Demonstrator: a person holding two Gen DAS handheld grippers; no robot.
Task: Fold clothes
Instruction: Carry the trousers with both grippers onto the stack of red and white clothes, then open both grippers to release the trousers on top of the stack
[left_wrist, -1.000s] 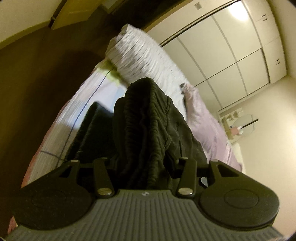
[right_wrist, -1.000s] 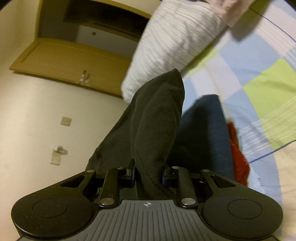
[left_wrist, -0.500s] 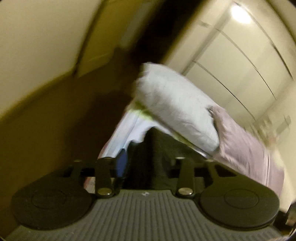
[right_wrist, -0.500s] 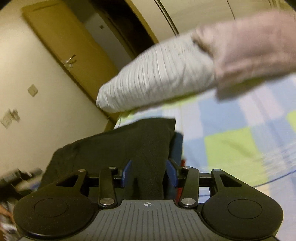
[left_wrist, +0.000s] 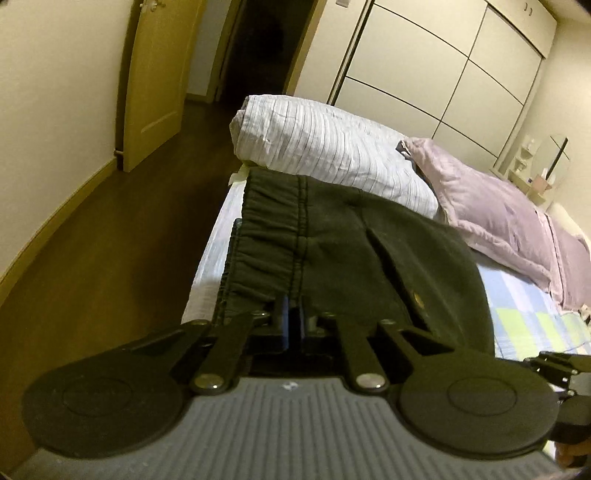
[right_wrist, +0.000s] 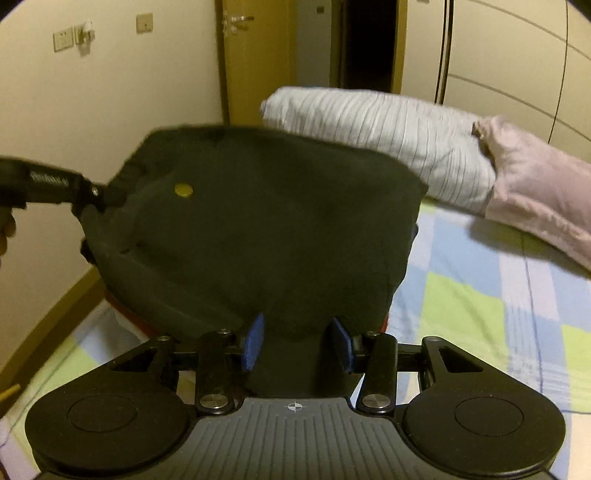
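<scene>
Left tool (left_wrist: 291, 319): jaws closing, blue pads nearly together at the elastic waistband of the dark trousers (left_wrist: 332, 243); whether cloth sits between the pads cannot be told. Right tool (right_wrist: 297, 341): jaws parted, a fold of the same trousers between the pads (contact not clear). Trousers lie spread over the checked bed (right_wrist: 480, 314), atop a red garment (right_wrist: 122, 310), just before the striped pillow (left_wrist: 325, 147); pink pillow (left_wrist: 491, 203) beside it.

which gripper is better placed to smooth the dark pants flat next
Right, probably. The right gripper stands open around the dark pants, free to move, while the left gripper is closing at the waistband edge.
</scene>
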